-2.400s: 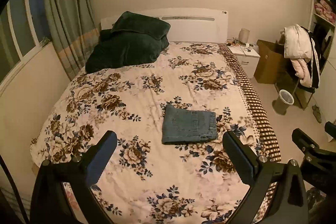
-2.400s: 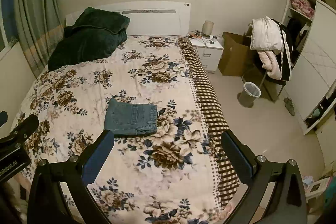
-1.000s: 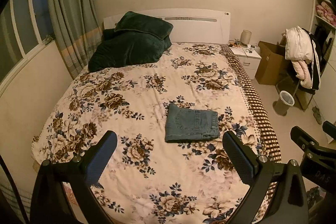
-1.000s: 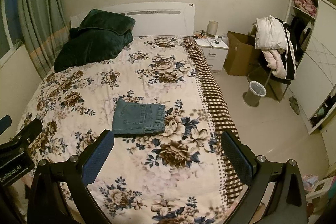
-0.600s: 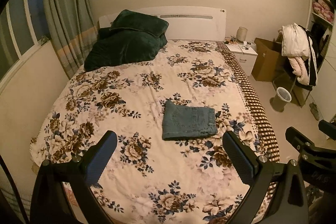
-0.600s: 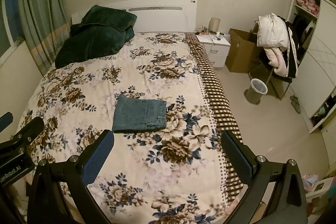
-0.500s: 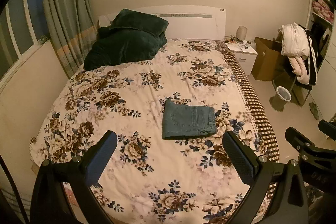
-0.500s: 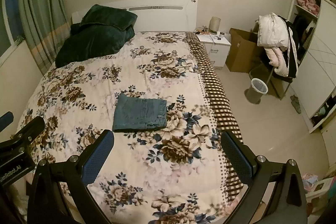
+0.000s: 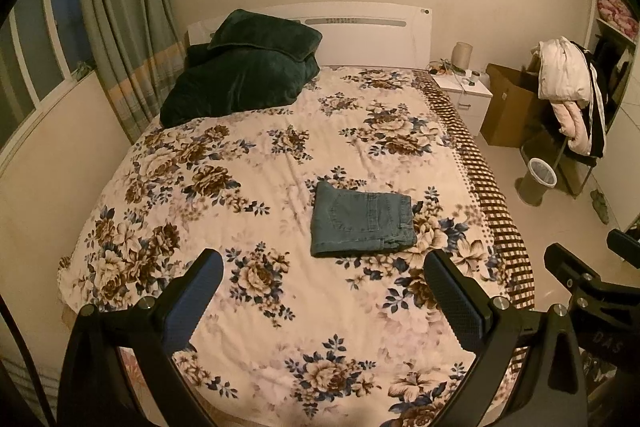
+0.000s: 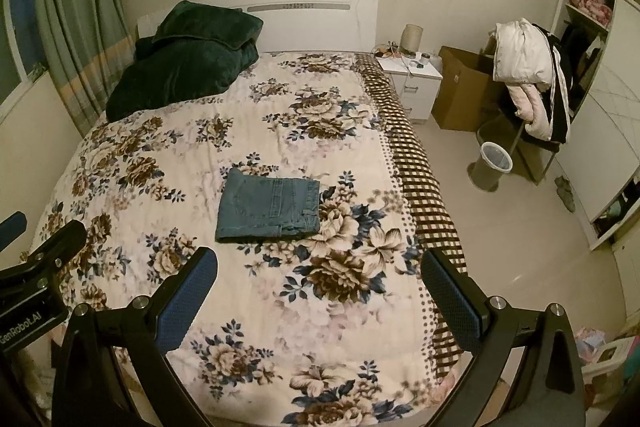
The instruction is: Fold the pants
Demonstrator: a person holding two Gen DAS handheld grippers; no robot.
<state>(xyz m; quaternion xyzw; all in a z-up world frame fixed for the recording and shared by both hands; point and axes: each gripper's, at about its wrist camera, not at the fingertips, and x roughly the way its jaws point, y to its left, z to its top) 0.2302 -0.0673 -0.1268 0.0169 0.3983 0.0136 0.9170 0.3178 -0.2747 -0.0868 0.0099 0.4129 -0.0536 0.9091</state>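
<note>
One folded pants (image 9: 362, 223), two pillows (image 9: 244, 83), one wastebasket (image 9: 540, 179).

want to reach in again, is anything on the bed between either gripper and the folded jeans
Nothing visible. The folded jeans lie alone on the floral bedspread, with only bare cover between them and the open left gripper and open right gripper. The dark green pillows sit far behind, by the headboard.

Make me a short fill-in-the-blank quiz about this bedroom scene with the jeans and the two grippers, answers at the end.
1. The folded jeans lie on the ____ bedspread.
2. Both the left gripper and the right gripper are ____, holding nothing.
3. The dark green pillow sits at the ____ of the bed.
4. A white bin stands on the ____.

Answers: floral; open; head; floor
</note>
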